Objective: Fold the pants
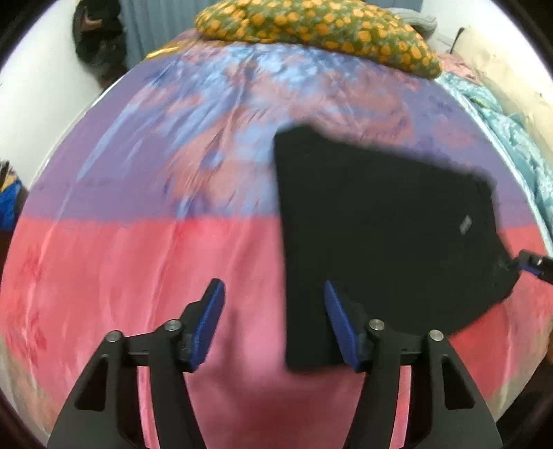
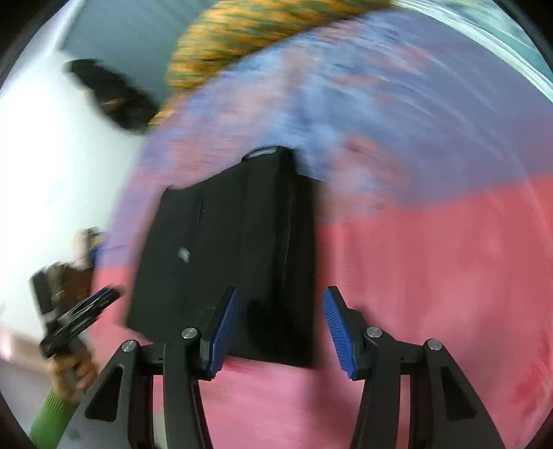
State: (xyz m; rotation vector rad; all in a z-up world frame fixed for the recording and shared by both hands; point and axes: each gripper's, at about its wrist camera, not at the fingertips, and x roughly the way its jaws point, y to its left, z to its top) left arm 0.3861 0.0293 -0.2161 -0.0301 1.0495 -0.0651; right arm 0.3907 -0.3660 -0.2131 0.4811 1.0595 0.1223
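Observation:
The black pants (image 1: 380, 224) lie folded into a flat rectangle on the pink and purple bedsheet (image 1: 138, 259); they also show in the right wrist view (image 2: 224, 248). My left gripper (image 1: 273, 293) is open and empty, hovering at the pants' near left edge. My right gripper (image 2: 280, 304) is open and empty, above the pants' near right edge. The right gripper's tip shows at the far right of the left wrist view (image 1: 528, 264). The left gripper shows blurred at the left of the right wrist view (image 2: 79, 317).
A green pillow with orange flowers (image 1: 311, 31) lies at the far end of the bed. A teal blanket (image 1: 511, 131) is bunched along the right side. A dark bag (image 1: 96, 38) hangs on the white wall at the left.

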